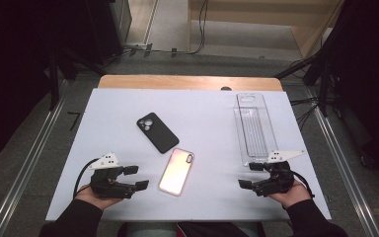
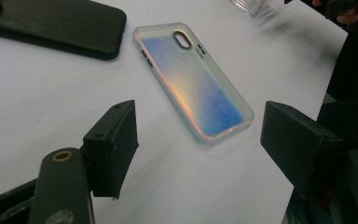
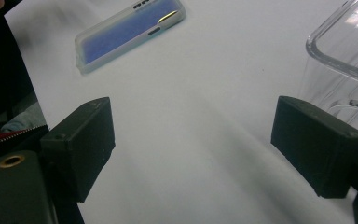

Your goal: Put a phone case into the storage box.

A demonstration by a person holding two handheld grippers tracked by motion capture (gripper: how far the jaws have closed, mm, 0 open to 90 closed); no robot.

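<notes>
Resting on a white table (image 1: 103, 113), an iridescent phone case (image 1: 176, 171) lies flat near the front edge, between two hand-held grippers. It sits camera-cutout end pointing away from the person, tilted a little to the right. Just beyond it, and close to its far corner, lies a black phone case (image 1: 157, 132), angled the other way. A clear plastic tray (image 1: 253, 129) stands at the right of the table, running front to back.

The left gripper (image 1: 134, 177) lies low on the table to the left of the iridescent case, its jaws spread wide and empty, aimed toward it. From the left gripper view the case (image 2: 193, 82) sits ahead between the two black pads, not touched. The right gripper (image 1: 251, 175) rests just in front of the tray's near end, jaws likewise spread and holding nothing; in the right gripper view the case (image 3: 128, 33) shows well off to one side and the tray wall (image 3: 340, 44) close by.

The case looks thin, light and probably a flexible soft plastic with a smooth, glossy skin, so it is likely to slide on the table and bend if squeezed across its open middle. A sound hold would seem to be across the two long edges near one end, where the rim stiffens it, or by tipping a short edge up first so a pad can get beneath. A hard pinch is not called for.
</notes>
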